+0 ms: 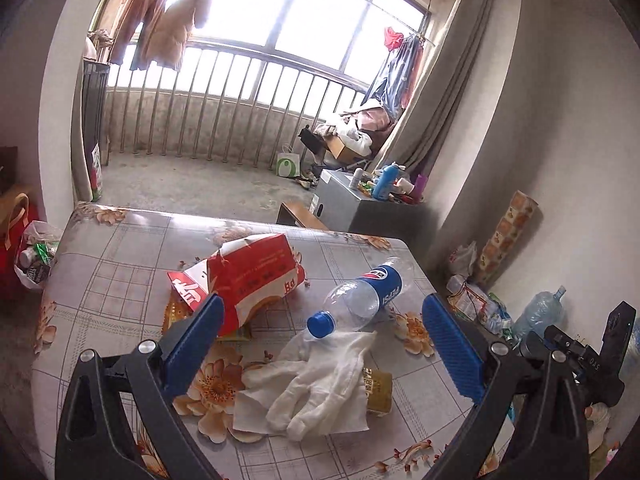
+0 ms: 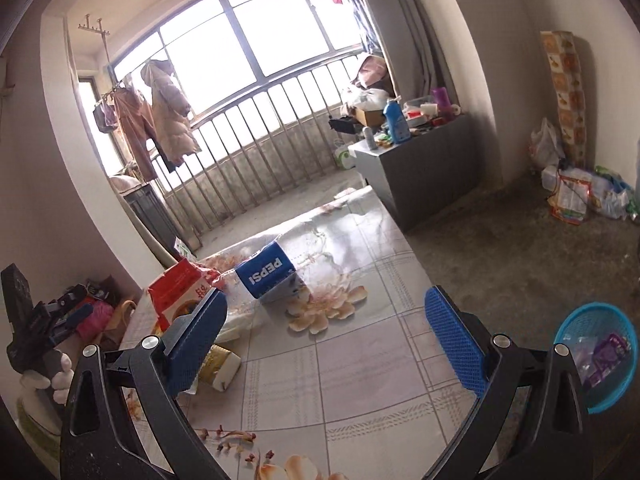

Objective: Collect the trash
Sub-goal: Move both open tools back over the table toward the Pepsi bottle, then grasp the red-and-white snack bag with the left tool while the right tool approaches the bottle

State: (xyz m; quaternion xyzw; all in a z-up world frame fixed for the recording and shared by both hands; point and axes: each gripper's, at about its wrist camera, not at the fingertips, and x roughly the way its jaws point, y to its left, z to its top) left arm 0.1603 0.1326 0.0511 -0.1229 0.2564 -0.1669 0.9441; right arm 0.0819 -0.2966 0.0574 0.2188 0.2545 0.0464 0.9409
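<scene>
On the floral table point(image 1: 120, 256) lie a torn red and white bag point(image 1: 256, 276), an empty Pepsi bottle point(image 1: 360, 296) with a blue cap, a white glove point(image 1: 320, 384) on a tissue, and a small gold packet point(image 1: 378, 392). My left gripper point(image 1: 320, 316) is open above the glove and the bottle's cap end, empty. My right gripper point(image 2: 326, 312) is open and empty over the table point(image 2: 360, 360), to the right of the Pepsi bottle point(image 2: 266, 276), red bag point(image 2: 176, 292) and gold packet point(image 2: 220, 364). The left gripper shows at the right wrist view's left edge point(image 2: 36, 320).
A blue mesh basket point(image 2: 596, 356) holding wrappers stands on the floor right of the table. A grey cabinet point(image 2: 416, 176) with bottles stands beyond. Bags and a water jug point(image 1: 540, 312) lie by the right wall. A trash bag point(image 1: 36, 256) sits left of the table.
</scene>
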